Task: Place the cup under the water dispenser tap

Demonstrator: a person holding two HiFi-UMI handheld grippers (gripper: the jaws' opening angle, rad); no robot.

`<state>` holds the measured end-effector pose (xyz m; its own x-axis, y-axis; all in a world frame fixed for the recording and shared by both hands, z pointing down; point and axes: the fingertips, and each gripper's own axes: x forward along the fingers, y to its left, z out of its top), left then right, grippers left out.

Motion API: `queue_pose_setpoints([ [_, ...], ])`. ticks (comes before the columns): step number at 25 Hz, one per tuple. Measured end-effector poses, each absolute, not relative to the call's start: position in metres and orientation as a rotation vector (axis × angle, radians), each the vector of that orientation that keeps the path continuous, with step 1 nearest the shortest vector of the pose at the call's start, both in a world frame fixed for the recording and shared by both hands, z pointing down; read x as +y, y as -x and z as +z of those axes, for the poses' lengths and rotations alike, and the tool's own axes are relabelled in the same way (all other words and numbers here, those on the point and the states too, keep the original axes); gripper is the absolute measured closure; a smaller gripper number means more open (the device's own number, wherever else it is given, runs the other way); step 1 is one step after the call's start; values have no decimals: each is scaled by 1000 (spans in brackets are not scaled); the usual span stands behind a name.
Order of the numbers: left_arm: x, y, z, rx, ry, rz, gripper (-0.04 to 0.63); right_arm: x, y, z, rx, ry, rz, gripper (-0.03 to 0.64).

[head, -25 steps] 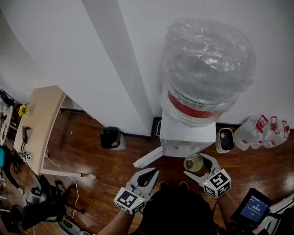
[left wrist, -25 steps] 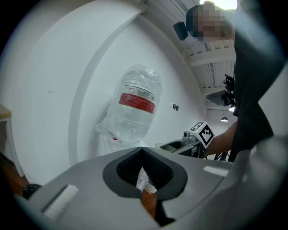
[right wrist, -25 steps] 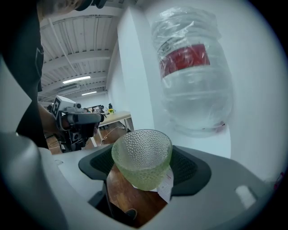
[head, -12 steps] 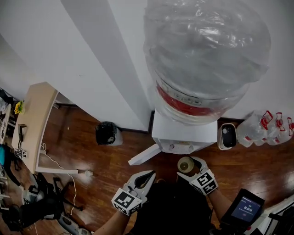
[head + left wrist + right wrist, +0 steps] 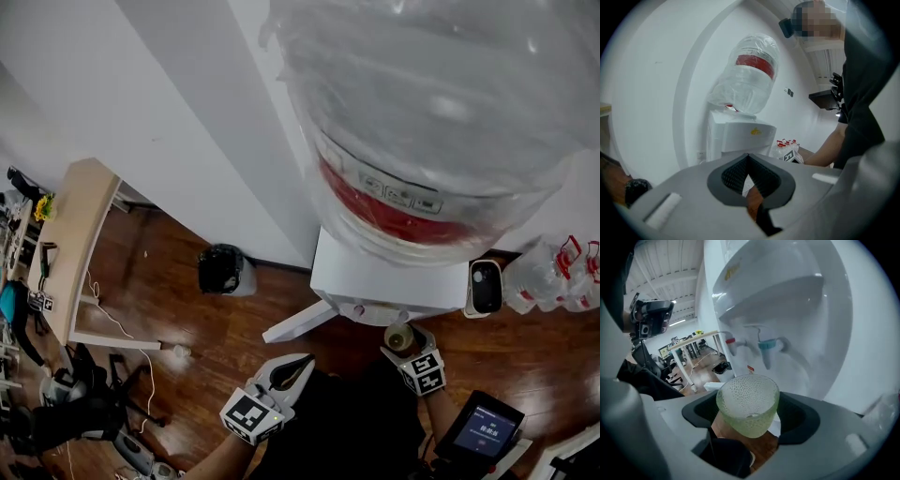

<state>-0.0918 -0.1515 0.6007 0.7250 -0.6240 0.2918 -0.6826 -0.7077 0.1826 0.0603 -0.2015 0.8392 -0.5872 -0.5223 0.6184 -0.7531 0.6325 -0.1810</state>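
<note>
At lower left, shows the left tongs (image 5: 302, 362) pinched shut with nothing between them, idle over the wood floor (image 5: 178, 309) and off to the side of the dispenser (image 5: 375, 281). In the middle, shows that white cabinet under its plastic-wrapped bottle (image 5: 441, 103), with a red tap (image 5: 731, 341) and a blue tap (image 5: 768, 347) jutting from the recess in its front. To the right, finds the right tongs (image 5: 751, 414) spread wide and clamped on the green cup (image 5: 747, 399), mouth up, carried in the air just before the recess and somewhat lower than the blue tap. Not yet beneath either spout, and not set down. Looks to be the approach step: cup in hand, placing not yet done. Calls next for easing the cup forward into the recess, centring its mouth under a spout, and lowering it onto whatever ledge lies below, which is not visible here. Only then for opening the tongs. Demands a level carry and room beneath the spout tip, lest the rim knock against it.
</note>
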Motion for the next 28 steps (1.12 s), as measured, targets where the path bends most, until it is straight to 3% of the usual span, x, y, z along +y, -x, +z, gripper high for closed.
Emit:
queue_pose_setpoints([
  [5, -153, 93, 626, -985, -2692, 352, 595, -224, -58, 884, -2313, -1046, 596, 238],
  [28, -157, 106, 631, -1099, -2597, 339, 595, -254, -66, 916, -2278, -1289, 582, 242],
])
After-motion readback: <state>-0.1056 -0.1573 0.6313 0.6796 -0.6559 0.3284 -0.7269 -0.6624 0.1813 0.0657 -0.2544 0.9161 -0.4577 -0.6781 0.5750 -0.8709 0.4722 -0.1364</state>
